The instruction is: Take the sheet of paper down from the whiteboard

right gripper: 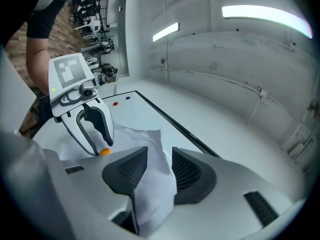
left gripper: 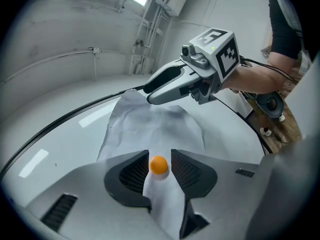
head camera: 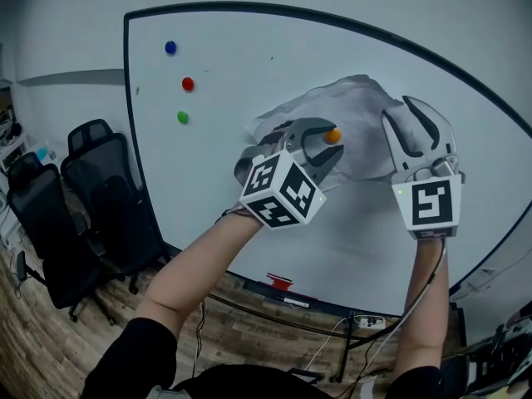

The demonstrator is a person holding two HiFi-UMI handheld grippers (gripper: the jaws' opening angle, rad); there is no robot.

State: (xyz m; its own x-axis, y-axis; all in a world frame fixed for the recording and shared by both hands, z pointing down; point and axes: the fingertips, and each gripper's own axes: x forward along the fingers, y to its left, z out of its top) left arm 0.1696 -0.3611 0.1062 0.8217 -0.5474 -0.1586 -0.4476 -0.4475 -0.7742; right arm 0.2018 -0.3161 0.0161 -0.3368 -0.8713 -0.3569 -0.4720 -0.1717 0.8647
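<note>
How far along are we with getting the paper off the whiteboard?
Nothing is done yet: the sheet of paper hangs on the whiteboard, pinned by the orange magnet. In hand: the left gripper is open around that magnet, the right gripper open around a paper edge. Left: remove the magnet, grip the sheet, pull it away.

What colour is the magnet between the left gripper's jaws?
Orange magnet; left gripper view shows it best.

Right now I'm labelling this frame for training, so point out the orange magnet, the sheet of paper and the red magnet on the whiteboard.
orange magnet [left gripper: 159, 164], left gripper view, centre of its face.
sheet of paper [head camera: 353, 110], head view, crumpled upper middle.
red magnet [head camera: 188, 83], head view, its centre.
</note>
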